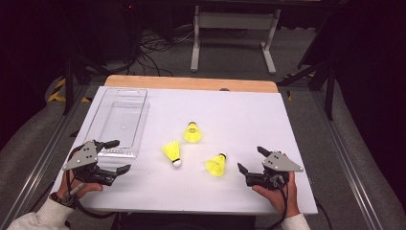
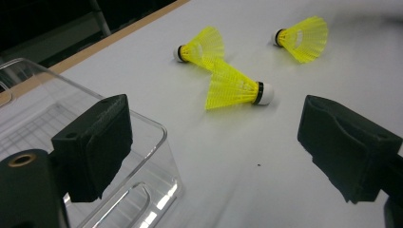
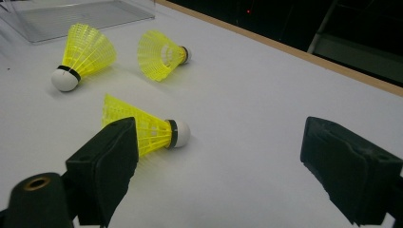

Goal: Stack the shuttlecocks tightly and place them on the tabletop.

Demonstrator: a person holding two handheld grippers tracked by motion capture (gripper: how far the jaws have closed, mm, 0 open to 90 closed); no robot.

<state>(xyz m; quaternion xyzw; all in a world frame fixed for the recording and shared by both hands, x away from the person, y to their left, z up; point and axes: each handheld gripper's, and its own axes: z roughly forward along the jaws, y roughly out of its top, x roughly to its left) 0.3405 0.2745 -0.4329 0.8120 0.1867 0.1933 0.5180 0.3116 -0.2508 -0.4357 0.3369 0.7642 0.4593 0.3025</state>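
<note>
On the white table (image 1: pixel 239 110) three yellow shuttlecocks lie near the middle: one farther back (image 1: pixel 192 132), one in the middle (image 1: pixel 173 153), and one on the right (image 1: pixel 216 164). A clear plastic tray (image 1: pixel 119 120) stands at the left. The left gripper (image 1: pixel 116 156) is just beside the tray's near end, with jaws apart and nothing between them. The right gripper (image 1: pixel 250 160) is near the right shuttlecock, also wide and holding nothing.

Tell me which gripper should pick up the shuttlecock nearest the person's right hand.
Right. The right gripper stands open just beside that shuttlecock, which lies close ahead of its jaws. The left gripper sits by the clear bin, farther away.
</note>
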